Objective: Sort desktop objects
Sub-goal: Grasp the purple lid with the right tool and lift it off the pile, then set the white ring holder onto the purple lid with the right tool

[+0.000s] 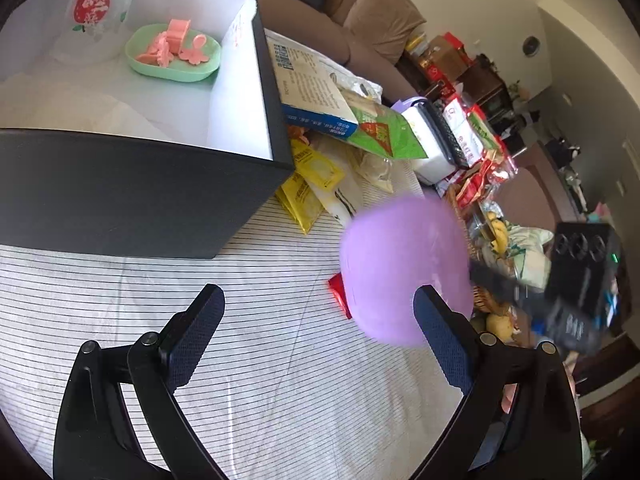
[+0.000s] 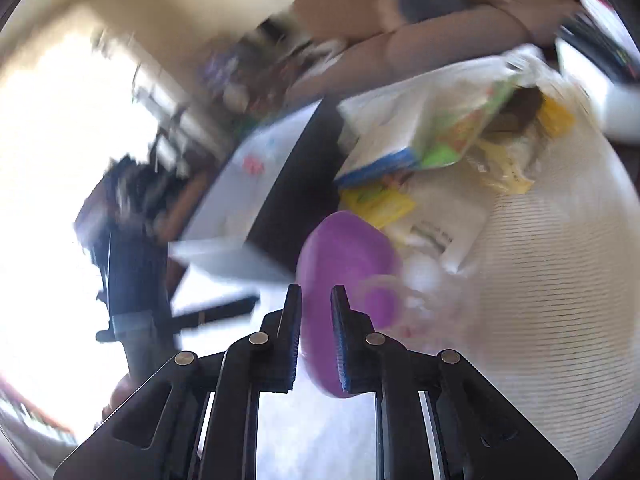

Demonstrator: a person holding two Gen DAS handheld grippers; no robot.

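Landmark: I place everything by the black-walled storage box with a white inside [image 1: 256,92].
Inside the box: a clear plastic cup with a red print [image 1: 102,8] and a mint-green oval dish of pink plastic pieces [image 1: 174,54] sit at its far end.
My left gripper [image 1: 316,340]: it hangs in front of the box over the striped cloth [image 1: 260,380], jaws wide apart, holding nothing.
Task thing: the purple plastic bowl [image 2: 344,272] is in the air to the right of the box.
My right gripper [image 2: 316,332]: pads clamped on the bowl's rim.
Doing it well: I judge the rim grip thin, so I carry level, clear the box wall, then release low inside.
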